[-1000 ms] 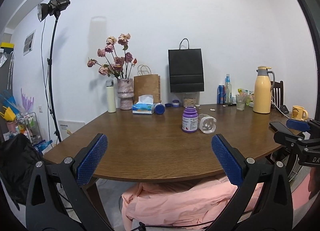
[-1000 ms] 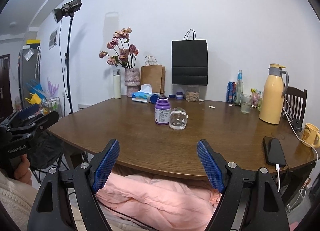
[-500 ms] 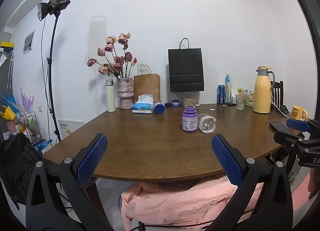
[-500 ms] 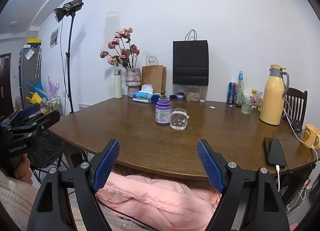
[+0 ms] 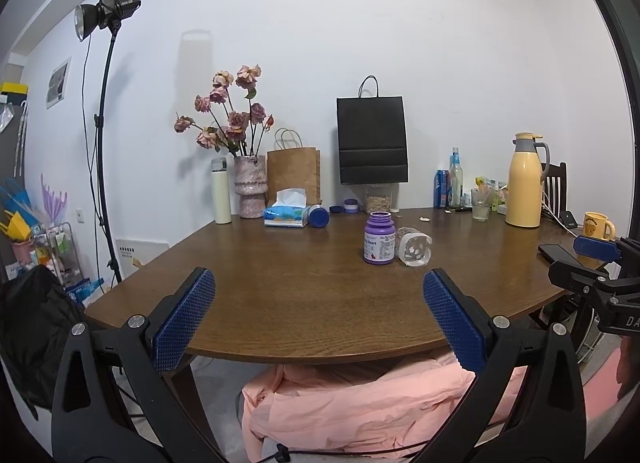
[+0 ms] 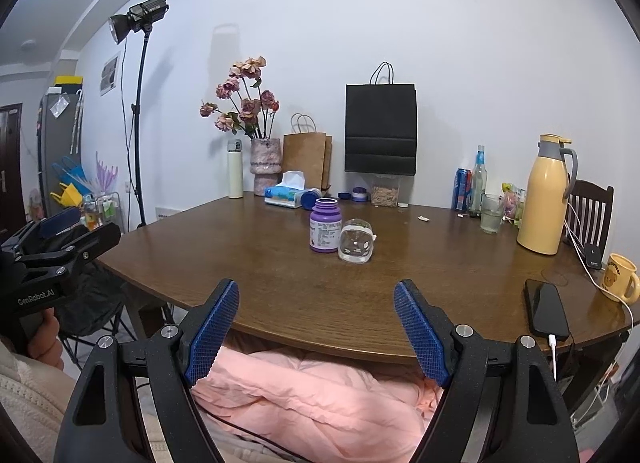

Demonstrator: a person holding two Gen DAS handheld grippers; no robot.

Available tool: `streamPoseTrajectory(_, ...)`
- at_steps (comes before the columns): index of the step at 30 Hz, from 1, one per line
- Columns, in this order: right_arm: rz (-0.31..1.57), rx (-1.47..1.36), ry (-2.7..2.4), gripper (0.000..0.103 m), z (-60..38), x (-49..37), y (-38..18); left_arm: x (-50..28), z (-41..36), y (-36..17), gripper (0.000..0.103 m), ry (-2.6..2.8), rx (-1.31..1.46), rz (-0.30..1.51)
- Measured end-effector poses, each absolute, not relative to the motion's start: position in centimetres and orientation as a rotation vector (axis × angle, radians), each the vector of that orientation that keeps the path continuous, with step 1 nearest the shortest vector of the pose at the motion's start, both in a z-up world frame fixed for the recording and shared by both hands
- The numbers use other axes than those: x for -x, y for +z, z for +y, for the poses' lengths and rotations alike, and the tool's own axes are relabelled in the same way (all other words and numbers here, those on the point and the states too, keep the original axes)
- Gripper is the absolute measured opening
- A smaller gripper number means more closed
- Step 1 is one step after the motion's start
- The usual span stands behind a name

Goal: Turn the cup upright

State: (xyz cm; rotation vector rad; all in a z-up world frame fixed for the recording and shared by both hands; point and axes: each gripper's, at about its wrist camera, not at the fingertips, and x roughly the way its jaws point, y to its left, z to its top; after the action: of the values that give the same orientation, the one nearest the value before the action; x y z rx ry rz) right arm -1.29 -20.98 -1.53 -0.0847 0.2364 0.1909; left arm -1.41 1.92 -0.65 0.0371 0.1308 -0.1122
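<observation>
A clear glass cup (image 5: 413, 248) (image 6: 355, 241) lies on its side in the middle of the brown wooden table (image 5: 304, 295) (image 6: 400, 275), just right of a purple bottle (image 5: 379, 238) (image 6: 325, 225). My left gripper (image 5: 318, 321) hovers open at the table's near edge, well short of the cup, nothing between its blue pads. My right gripper (image 6: 316, 327) is open too, empty, at the near edge and in front of the cup. Each gripper shows at the side of the other's view.
Along the back stand a vase of flowers (image 5: 250, 183), a white flask (image 5: 221, 191), a tissue box (image 5: 286, 213), paper bags (image 5: 372, 141), bottles, a glass (image 6: 491, 213) and a yellow jug (image 6: 546, 195). A phone (image 6: 546, 309) and yellow mug (image 6: 620, 277) lie right. Pink fabric (image 6: 312, 395) sits below.
Both views have crept very slightly toward the table; the cup and bottle have not moved and both grippers stay open.
</observation>
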Motion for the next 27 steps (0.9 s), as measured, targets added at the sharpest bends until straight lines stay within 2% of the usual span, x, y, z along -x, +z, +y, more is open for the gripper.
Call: streamPoseTrajectory(27,0.242,0.064,0.194,0.085,-20.9,0.8,-1.2,1.1,0.9,0.1,0.103,-0.135,-0.06,0.131)
